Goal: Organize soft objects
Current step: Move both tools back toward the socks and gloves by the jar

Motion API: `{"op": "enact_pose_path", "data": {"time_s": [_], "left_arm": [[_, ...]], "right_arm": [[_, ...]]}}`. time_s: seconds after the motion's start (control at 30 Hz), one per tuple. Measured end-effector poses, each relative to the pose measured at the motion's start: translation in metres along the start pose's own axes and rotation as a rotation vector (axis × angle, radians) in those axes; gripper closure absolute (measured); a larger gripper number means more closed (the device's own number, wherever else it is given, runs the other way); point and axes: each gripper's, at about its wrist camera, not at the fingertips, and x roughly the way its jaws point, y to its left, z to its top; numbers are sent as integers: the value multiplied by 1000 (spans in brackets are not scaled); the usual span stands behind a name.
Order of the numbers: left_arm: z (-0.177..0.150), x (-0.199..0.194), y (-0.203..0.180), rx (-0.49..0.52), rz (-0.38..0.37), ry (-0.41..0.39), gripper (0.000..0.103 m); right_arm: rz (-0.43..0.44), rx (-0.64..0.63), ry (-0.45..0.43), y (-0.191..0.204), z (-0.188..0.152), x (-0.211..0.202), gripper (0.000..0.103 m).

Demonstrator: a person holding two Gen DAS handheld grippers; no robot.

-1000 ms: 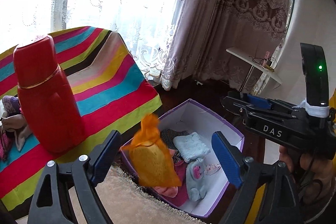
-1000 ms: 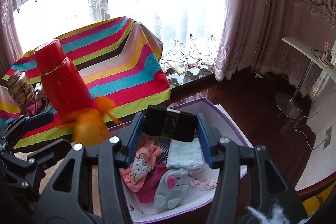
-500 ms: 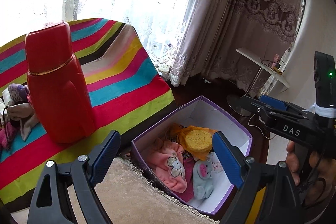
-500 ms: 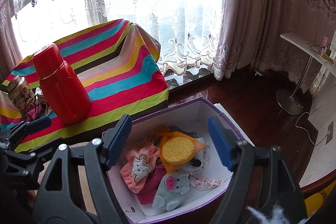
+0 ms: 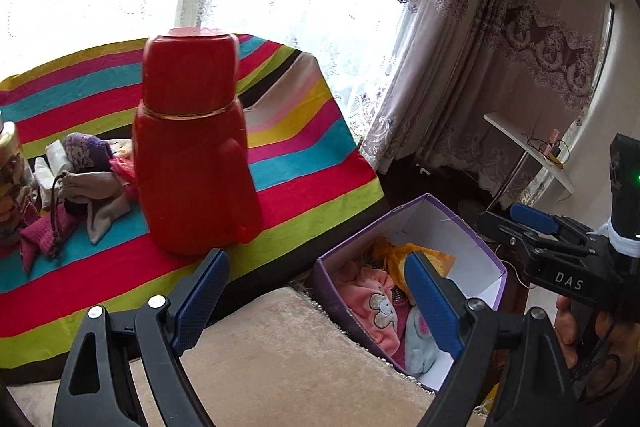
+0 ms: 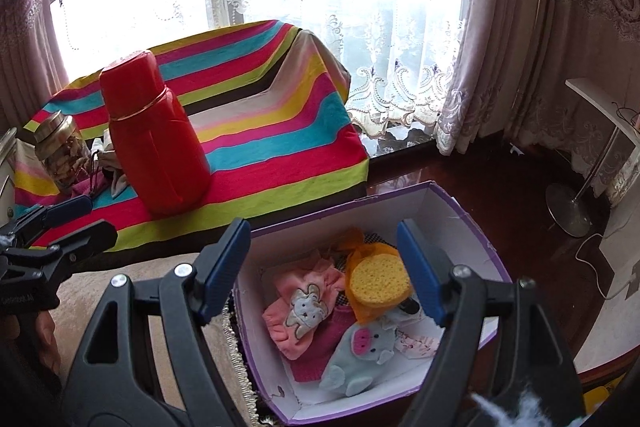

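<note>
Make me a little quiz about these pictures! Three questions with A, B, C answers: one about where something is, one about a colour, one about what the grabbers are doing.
1. Where is the yellow sponge?
A. in the box
B. on the striped cloth
C. between the right gripper's fingers

2. What colour is the big flask?
A. blue
B. red
C. green

3. How are the two grippers?
A. both open, holding nothing
B. both shut
C. the left gripper holds a sock

Answers:
1. A, the sponge lies in its orange net on the clothes inside the box.
2. B, flask and cap are red all over.
3. A, each pair of blue fingers stands wide apart with nothing between them.
</note>
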Motion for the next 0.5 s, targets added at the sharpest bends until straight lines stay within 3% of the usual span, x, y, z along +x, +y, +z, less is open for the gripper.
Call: {"op": "enact_pose_path", "data": {"time_s": [0.5], "left_arm": [[-16, -40, 99, -149, 165, -28, 13]], "right_arm": [[135, -164, 74, 89, -18, 16, 25]]}}
